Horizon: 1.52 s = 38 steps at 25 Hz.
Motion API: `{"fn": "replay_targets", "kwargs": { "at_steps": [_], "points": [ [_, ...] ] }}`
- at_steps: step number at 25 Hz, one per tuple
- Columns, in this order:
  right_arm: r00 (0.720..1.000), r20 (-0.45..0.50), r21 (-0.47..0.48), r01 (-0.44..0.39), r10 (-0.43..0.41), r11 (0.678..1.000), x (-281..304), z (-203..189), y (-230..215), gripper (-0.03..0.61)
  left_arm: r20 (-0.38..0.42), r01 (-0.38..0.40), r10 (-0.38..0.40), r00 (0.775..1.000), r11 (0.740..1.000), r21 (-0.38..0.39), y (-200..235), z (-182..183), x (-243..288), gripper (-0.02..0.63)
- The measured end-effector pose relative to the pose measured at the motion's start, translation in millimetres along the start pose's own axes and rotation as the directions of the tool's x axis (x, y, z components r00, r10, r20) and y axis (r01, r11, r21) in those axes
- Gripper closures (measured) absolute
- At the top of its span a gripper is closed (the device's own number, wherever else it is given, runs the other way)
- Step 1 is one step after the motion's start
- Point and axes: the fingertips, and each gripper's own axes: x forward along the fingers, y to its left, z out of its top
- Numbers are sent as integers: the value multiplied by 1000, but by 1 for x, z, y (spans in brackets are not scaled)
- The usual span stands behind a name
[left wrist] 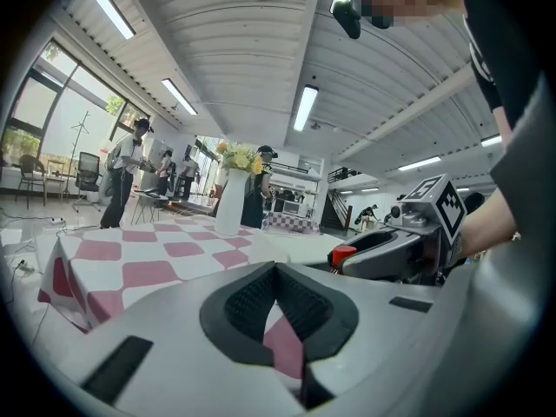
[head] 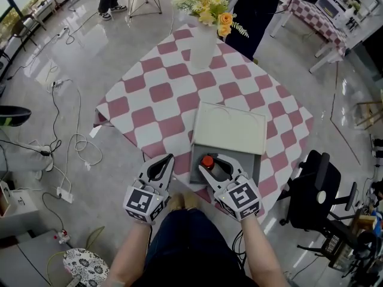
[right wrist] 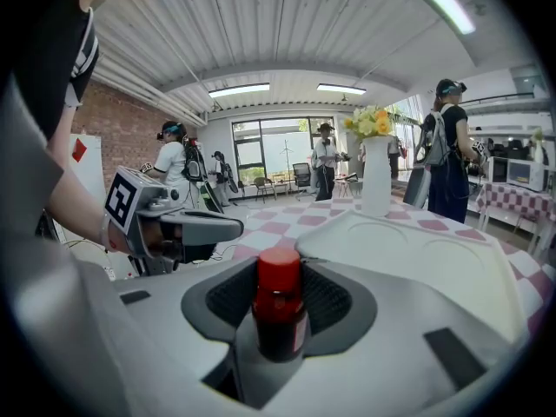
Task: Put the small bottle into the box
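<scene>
My right gripper [head: 213,167] is shut on the small bottle [head: 207,161], a dark bottle with a red cap. It holds the bottle upright over the grey base of the box [head: 195,171], at the near edge of the table. The box's cream lid [head: 230,127] lies open behind it. In the right gripper view the bottle [right wrist: 280,320] stands between the dark pads, with the cream lid [right wrist: 417,250] just beyond. My left gripper [head: 167,160] hovers to the left of the box, shut and empty. In its own view its fingertips [left wrist: 276,268] meet, and the right gripper [left wrist: 395,248] shows beside it.
A white vase of flowers [head: 203,40] stands at the far side of the pink-and-white checked tablecloth [head: 155,100]. A black office chair [head: 314,190] is at the right. Cables [head: 66,136] trail over the floor at the left. Another checked table [head: 323,17] and people stand further back.
</scene>
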Motion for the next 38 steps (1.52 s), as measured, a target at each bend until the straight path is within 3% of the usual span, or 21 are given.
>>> {"fn": "replay_targets", "kwargs": {
  "at_steps": [8, 38],
  "points": [
    [999, 3, -19, -37, 37, 999, 3, 3, 3, 422, 2, -6, 6, 1000, 1000, 0, -1, -1, 0, 614],
    [999, -32, -33, -43, 42, 999, -10, -7, 7, 422, 5, -9, 9, 1000, 1000, 12, -5, 4, -7, 614]
  ]
}}
